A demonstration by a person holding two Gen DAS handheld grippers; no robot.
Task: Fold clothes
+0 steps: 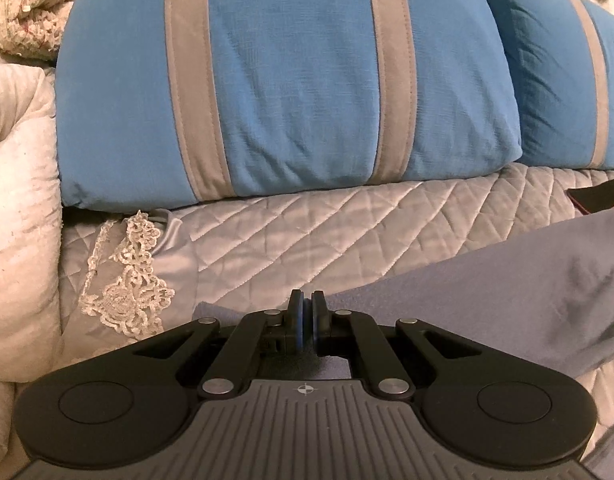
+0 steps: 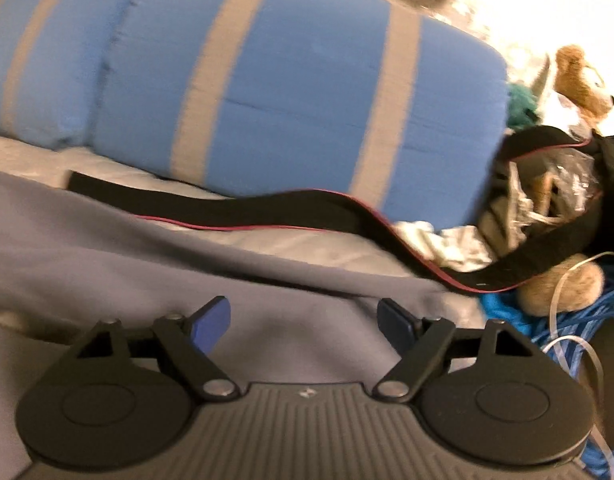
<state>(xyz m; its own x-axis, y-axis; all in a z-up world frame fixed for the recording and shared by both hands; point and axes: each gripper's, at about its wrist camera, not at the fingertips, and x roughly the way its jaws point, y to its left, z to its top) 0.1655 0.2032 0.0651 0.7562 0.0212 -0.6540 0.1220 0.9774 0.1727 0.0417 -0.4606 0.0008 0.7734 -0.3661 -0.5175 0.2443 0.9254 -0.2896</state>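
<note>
The left gripper [image 1: 307, 312] is pinching together at an edge of the grey garment [image 1: 487, 280], which is lying across the quilted bedspread [image 1: 307, 224] below the blue pillows [image 1: 287, 80]. The right gripper [image 2: 305, 320] is hovering above the cloth, fingers apart, empty. Judging by this, it is needing its own edge before the fold.

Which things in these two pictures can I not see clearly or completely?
- Grey garment: left wrist view, cut off by the right edge; its corner lies hidden behind the shut left gripper.
- Black strap: right wrist view, motion blur; its far end vanishes into clutter.
- Stuffed bear: right wrist view, partly behind the strap, overexposed background.
</note>
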